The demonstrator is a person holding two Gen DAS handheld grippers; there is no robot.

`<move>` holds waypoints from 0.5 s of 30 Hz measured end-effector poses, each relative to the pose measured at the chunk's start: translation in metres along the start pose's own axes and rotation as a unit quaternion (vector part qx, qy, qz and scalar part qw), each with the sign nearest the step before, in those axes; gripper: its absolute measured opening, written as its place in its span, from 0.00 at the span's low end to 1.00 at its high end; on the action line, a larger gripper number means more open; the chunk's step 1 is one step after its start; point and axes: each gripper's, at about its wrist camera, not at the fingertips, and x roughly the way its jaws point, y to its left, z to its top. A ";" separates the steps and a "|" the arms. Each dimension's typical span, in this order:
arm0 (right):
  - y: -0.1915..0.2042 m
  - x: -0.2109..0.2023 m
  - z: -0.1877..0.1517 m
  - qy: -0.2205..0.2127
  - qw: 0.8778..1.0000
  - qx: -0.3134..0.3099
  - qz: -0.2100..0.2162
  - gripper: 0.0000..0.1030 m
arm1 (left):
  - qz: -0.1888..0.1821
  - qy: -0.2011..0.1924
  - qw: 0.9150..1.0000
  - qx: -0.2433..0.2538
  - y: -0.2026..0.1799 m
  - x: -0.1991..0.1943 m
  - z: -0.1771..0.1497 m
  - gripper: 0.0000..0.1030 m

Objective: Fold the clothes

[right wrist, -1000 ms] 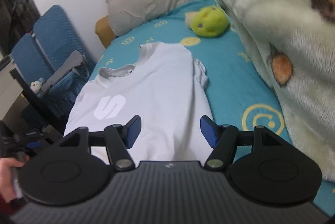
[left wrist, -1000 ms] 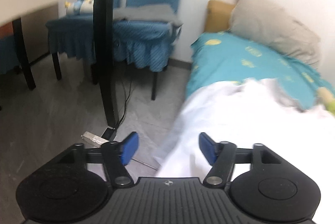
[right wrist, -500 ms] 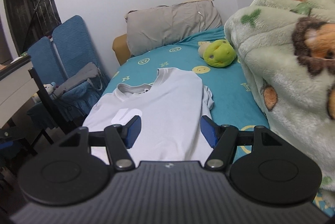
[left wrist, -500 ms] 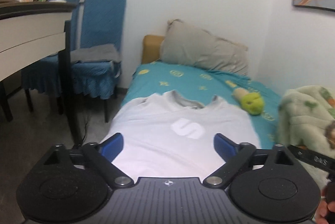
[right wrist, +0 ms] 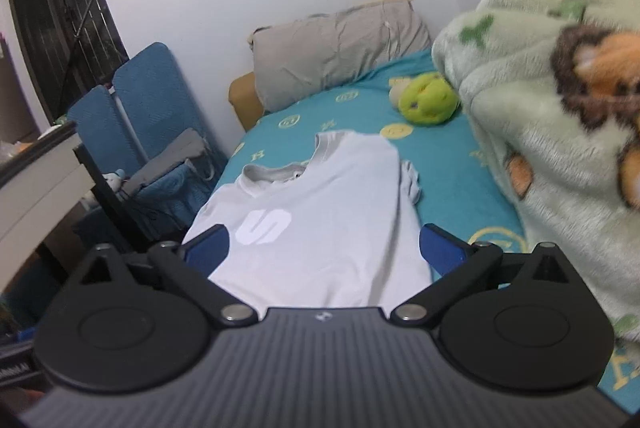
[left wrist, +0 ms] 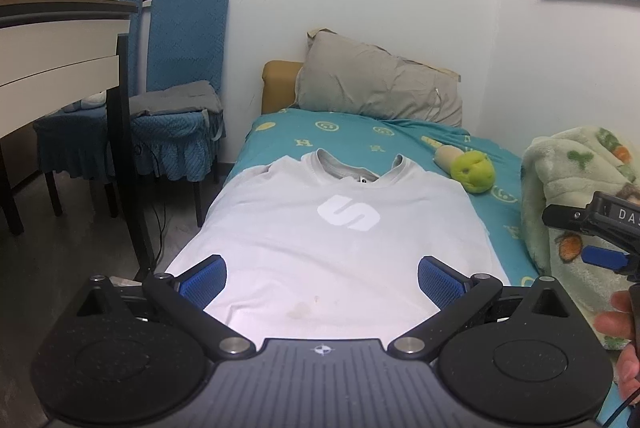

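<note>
2 claws hover above the near hem of the white cotton T-shirt [left wrist: 336, 252], which lies flat on the teal smiley-print bed [left wrist: 404, 140], its left edge at the mattress side. Left claw [left wrist: 322, 280] and right claw [right wrist: 325, 248] are opening, nothing between them. A white "S" logo [left wrist: 348, 217] marks the chest.

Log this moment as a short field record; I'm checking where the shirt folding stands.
garment: white T-shirt, spread flat, front up, collar toward the pillow
surface: teal bed sheet
fold status: sleeves look tucked under, body not yet folded
left tool: jaws opening, nothing between them
right tool: jaws opening, nothing between them
nearby: green plush toy, fleece blanket to the shirt's right
</note>
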 end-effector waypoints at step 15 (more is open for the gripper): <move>-0.087 0.090 0.013 0.008 0.972 0.236 0.008 0.37 | -0.004 0.027 1.000 -0.016 -0.004 0.023 -0.008 1.00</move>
